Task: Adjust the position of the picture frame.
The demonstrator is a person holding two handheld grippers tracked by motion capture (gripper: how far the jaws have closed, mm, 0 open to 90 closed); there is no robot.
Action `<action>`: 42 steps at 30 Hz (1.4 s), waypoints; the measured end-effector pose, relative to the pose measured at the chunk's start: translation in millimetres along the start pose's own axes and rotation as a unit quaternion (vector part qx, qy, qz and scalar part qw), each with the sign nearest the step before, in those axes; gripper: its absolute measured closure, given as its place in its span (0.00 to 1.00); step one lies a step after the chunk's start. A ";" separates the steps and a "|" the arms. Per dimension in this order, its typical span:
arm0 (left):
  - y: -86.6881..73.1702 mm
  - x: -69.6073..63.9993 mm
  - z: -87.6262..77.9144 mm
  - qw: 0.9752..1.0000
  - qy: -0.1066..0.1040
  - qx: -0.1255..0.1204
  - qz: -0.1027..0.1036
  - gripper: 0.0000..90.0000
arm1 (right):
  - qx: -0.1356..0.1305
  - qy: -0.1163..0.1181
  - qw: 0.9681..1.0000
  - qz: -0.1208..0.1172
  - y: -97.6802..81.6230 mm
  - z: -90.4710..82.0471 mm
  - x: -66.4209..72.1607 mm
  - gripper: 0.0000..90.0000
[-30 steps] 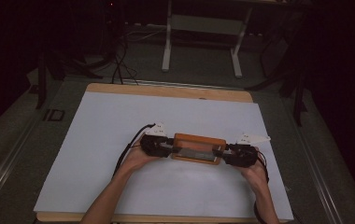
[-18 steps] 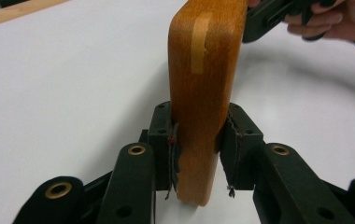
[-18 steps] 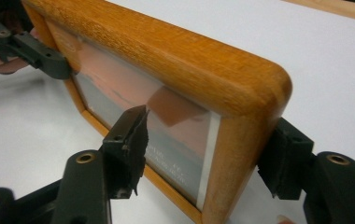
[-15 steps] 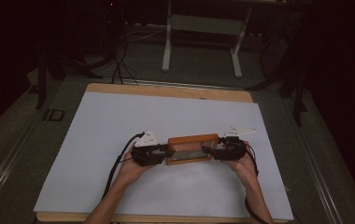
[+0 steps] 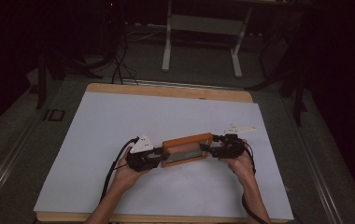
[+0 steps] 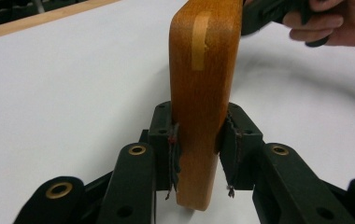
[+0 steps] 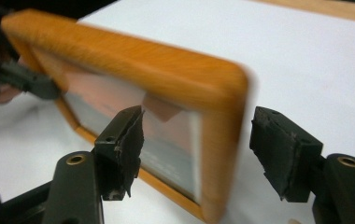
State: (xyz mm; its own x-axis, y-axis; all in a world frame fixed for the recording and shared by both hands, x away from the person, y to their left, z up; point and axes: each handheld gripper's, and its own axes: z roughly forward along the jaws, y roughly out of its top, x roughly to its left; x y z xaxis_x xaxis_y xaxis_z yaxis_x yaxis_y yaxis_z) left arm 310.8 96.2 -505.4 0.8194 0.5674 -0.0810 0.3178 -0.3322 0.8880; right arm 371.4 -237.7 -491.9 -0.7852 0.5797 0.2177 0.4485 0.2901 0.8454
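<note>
An orange wooden picture frame (image 5: 186,149) with a glass front is held just above the white table cover (image 5: 166,116), between my two grippers. My left gripper (image 5: 159,157) is shut on the frame's left end; in the left gripper view both pads clamp the frame (image 6: 203,93) edge-on at the left gripper (image 6: 199,154). My right gripper (image 5: 208,147) is at the frame's right end. In the right gripper view the right gripper (image 7: 203,142) is open astride the frame (image 7: 133,70), one pad before the glass, the other standing off behind the edge.
The white sheet covers a wooden board whose edge (image 5: 166,90) shows at the back. Behind the table a metal stand (image 5: 201,37) and cables (image 5: 119,60) sit on the dark floor. A person's hands hold both grippers from the near side.
Both hands have carried the frame a little to the left and nearer the table's front. The frame now sits tilted, its right end farther back.
</note>
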 end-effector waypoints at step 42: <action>-7.5 -18.3 -26.5 0.996 -0.049 0.008 -0.068 0.48 | 0.039 -0.014 0.998 -0.047 17.4 46.5 15.0 0.70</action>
State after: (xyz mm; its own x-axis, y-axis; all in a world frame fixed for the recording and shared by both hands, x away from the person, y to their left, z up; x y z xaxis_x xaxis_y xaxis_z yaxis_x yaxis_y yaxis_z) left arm 280.8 108.3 -498.6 0.8108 0.5321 -0.2439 0.4354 -0.2698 0.8589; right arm 387.2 -188.5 -496.6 -0.8133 0.5683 0.1250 0.4068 0.4017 0.8204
